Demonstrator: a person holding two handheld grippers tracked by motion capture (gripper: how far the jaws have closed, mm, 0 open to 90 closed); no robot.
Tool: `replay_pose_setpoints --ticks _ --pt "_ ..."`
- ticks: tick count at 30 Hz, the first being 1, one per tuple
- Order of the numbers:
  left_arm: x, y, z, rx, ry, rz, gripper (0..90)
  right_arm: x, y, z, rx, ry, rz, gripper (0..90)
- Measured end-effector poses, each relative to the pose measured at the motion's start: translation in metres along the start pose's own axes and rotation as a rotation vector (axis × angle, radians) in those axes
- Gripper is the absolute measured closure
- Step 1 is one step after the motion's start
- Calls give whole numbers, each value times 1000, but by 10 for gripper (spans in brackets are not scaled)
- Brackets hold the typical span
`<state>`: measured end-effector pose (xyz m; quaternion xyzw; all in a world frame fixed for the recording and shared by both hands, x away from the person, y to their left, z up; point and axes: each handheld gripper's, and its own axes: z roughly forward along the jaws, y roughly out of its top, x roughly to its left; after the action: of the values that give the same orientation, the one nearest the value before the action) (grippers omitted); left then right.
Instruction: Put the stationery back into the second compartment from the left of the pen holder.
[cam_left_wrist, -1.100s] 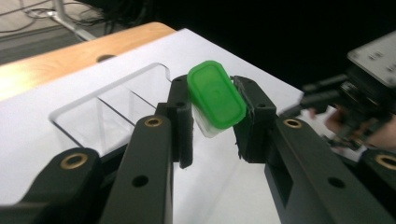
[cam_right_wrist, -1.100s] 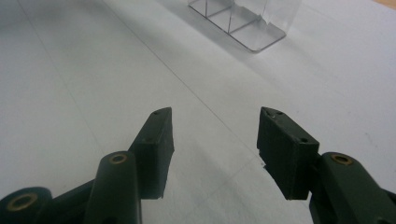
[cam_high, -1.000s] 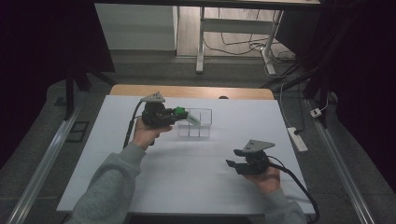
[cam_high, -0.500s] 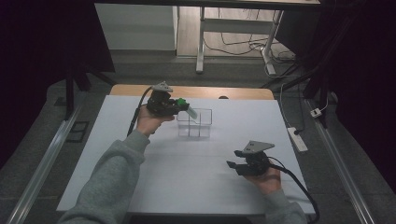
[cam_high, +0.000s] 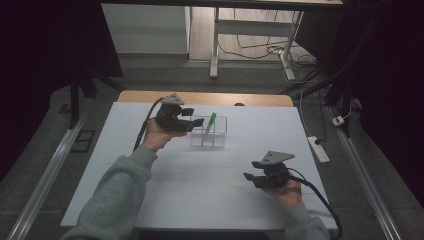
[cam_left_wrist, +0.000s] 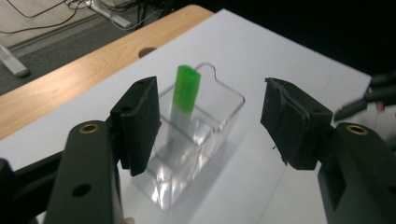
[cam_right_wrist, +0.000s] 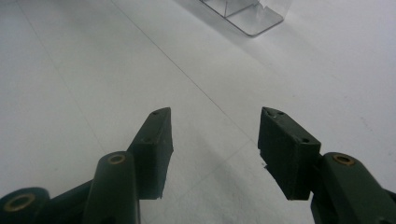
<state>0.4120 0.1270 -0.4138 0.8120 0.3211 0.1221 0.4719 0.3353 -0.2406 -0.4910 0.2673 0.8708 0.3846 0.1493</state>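
Observation:
A transparent box with compartments (cam_high: 215, 138) (cam_left_wrist: 212, 140) stands on the white table, far of centre. A marker with a green cap (cam_high: 211, 121) (cam_left_wrist: 187, 88) leans in it, cap up. My left gripper (cam_high: 196, 121) (cam_left_wrist: 215, 123) is just left of the box, open, its pads either side of the marker and apart from it. Near the front right my right gripper (cam_high: 250, 178) (cam_right_wrist: 215, 140) hovers low over bare table, open and holding nothing. A corner of the box (cam_right_wrist: 247, 16) lies well beyond it.
The white sheet (cam_high: 200, 190) covers a wooden tabletop (cam_high: 150, 97) whose back strip has a hole (cam_high: 239, 104). A power strip (cam_high: 318, 148) lies on the floor at the right. Metal rails run along both sides of the table.
The left gripper, earlier shut on the green-capped marker over the box, has opened and drawn back a little to the left. The marker now rests in the box. The right gripper stayed put.

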Motion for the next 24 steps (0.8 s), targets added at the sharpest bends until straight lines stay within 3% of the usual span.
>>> replay_pose_setpoints --ticks 9,17,22,24 --pt "-8 -59 -37 95 6 3 370 -4 -4 -3 5 -12 15 424" --pt "-15 -112 -76 96 85 -22 372 -7 -8 -7 14 -17 31 404" --pt "-19 -136 -88 93 92 -58 373 -10 -12 -10 17 -22 36 400" --pt "-21 -144 -91 99 95 -55 370 -11 -13 -12 17 -21 40 394"
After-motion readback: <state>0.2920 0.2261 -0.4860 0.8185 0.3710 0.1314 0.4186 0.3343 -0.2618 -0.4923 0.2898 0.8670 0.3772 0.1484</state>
